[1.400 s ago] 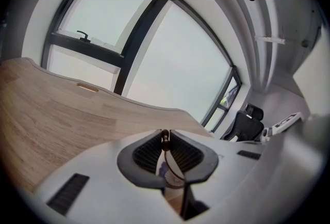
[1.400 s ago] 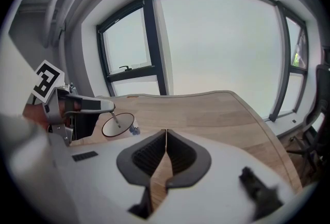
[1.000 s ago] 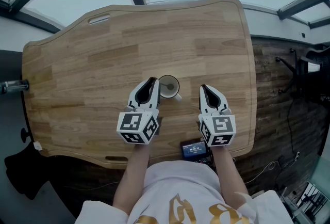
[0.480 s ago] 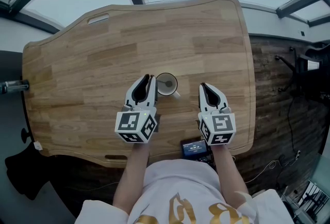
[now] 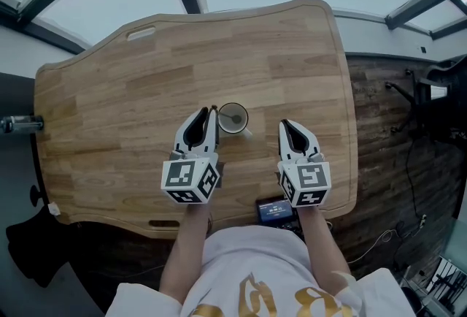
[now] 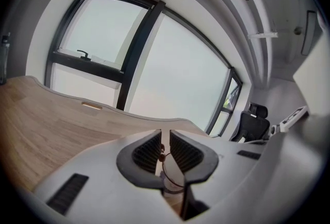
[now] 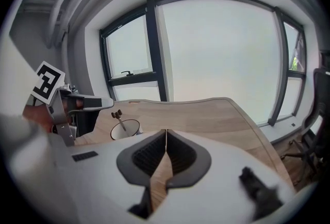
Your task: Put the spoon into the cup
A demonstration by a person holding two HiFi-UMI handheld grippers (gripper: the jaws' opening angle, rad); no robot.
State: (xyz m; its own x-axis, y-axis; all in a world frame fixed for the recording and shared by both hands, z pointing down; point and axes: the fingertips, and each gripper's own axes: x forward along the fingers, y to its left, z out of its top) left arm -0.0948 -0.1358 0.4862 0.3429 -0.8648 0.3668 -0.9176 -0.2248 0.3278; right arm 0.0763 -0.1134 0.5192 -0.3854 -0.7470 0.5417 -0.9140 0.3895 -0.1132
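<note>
Spoon (image 7: 119,120) stands in the cup (image 5: 241,112), handle leaning out toward the left gripper (image 5: 205,115). That gripper's jaws are slightly spread, with the handle's tip in the gap between them – contact can't be told. Right gripper (image 5: 285,124) sits beside the cup, apart from it, jaws pressed together on nothing. Cup is mid-way across the wooden table (image 5: 146,82), near its front edge.

Wooden table (image 5: 146,74), light grain, centre. Dark plank floor (image 5: 379,125) to its right. Large dark-framed windows (image 7: 221,52) on the far side; even daylight. Black office chair (image 6: 251,124) far right. Walls white.
</note>
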